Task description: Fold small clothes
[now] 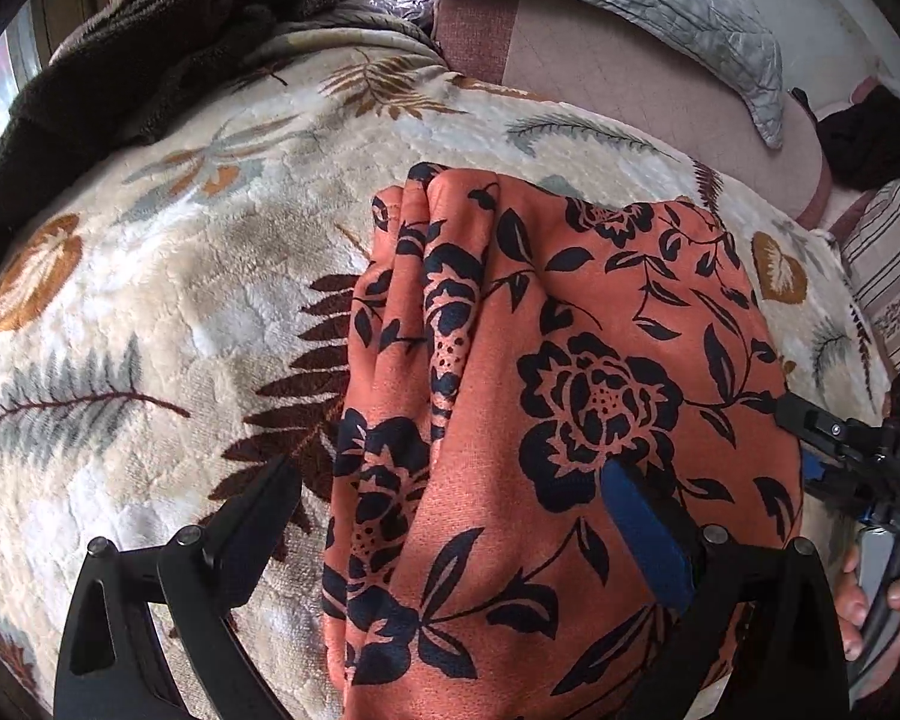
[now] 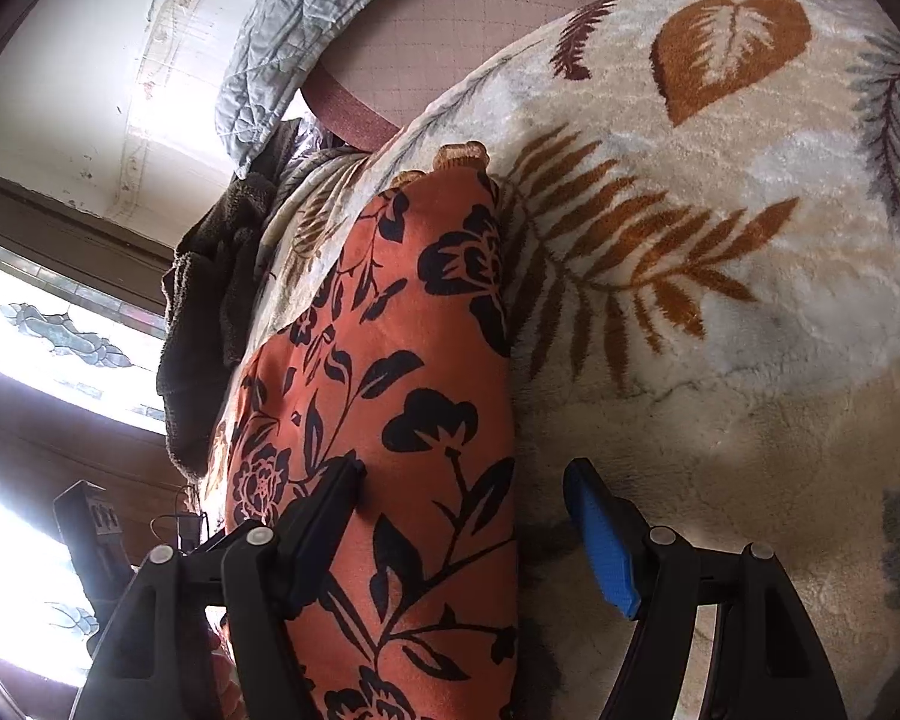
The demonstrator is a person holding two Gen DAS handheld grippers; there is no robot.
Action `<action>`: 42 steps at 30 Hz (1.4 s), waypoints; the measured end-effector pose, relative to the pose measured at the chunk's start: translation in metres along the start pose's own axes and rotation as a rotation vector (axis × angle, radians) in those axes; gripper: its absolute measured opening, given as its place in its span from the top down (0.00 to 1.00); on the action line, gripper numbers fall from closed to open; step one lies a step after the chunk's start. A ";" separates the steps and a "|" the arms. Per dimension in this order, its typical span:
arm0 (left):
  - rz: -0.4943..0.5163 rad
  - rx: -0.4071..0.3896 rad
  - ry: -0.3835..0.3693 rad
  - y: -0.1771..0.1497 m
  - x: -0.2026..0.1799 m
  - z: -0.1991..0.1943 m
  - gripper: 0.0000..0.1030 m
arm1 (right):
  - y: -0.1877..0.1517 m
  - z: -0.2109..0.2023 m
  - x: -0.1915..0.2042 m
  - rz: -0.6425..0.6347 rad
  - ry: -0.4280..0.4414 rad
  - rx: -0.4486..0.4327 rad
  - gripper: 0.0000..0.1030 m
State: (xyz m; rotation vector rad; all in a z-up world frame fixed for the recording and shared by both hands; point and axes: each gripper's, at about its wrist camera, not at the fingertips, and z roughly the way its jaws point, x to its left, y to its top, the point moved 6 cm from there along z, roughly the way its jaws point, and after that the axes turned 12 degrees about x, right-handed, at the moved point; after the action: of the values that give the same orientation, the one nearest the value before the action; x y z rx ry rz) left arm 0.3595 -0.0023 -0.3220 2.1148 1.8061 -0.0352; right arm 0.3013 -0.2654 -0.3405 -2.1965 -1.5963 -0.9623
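- Garment (image 1: pixel 570 420): orange cloth with a black flower print, lying on the blanket (image 1: pixel 150 312), bunched into long ridges along one side, smoother on the other.
- Blanket is cream plush with brown and grey leaf print; it covers the bed and carries the garment.
- Garment sits toward the blanket's near edge, with bare blanket open on both its sides and beyond its far end.
- Left gripper (image 1: pixel 450 516): jaws wide apart, straddling the garment's near part. Blue-padded finger is over the smooth cloth, black finger is over bare blanket just off the ridged edge. Nothing pinched; whether the tips touch the fabric I cannot tell.
- Right gripper (image 2: pixel 468 510): jaws spread, nothing clamped. Black finger lies over the garment, blue-padded finger is over bare blanket just past the garment's edge. That edge runs between the two fingers.
- From the left wrist view, the right gripper comes in at the garment's side edge, tip at or just on the cloth, with a hand (image 1: pixel 870 600) around its handle.
- Dark brown towel (image 1: pixel 120 78) is heaped at the blanket's far corner, well apart from the garment.
- Grey quilt (image 1: pixel 630 12) lies past the blanket's far edge, on a pink sheet (image 1: pixel 600 66).
- Striped cloth (image 1: pixel 888 276) is off the blanket's side edge.
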 end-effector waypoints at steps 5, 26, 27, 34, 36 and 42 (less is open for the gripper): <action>-0.032 0.068 -0.159 -0.001 0.002 0.013 0.03 | 0.002 0.006 0.000 0.001 0.015 0.010 0.28; -0.035 0.050 -0.179 0.007 -0.025 0.023 0.23 | 0.002 0.040 0.024 -0.019 0.186 0.051 0.44; -0.035 0.046 -0.171 0.007 -0.026 0.022 0.27 | 0.002 0.040 0.025 -0.021 0.186 0.049 0.46; -0.016 -0.005 -0.097 0.005 -0.029 0.009 0.47 | 0.001 0.035 0.031 -0.048 0.188 0.026 0.57; 0.000 -0.025 -0.070 0.004 -0.034 0.003 0.54 | 0.001 0.029 0.036 -0.068 0.192 0.012 0.58; 0.036 -0.065 -0.024 0.000 -0.051 -0.016 0.58 | -0.003 0.007 0.049 -0.136 0.200 -0.029 0.60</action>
State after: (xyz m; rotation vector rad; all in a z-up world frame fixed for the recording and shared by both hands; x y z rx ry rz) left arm 0.3470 -0.0463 -0.2943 2.0927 1.7311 0.0067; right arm 0.3097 -0.2240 -0.3142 -1.9591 -1.6629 -1.2086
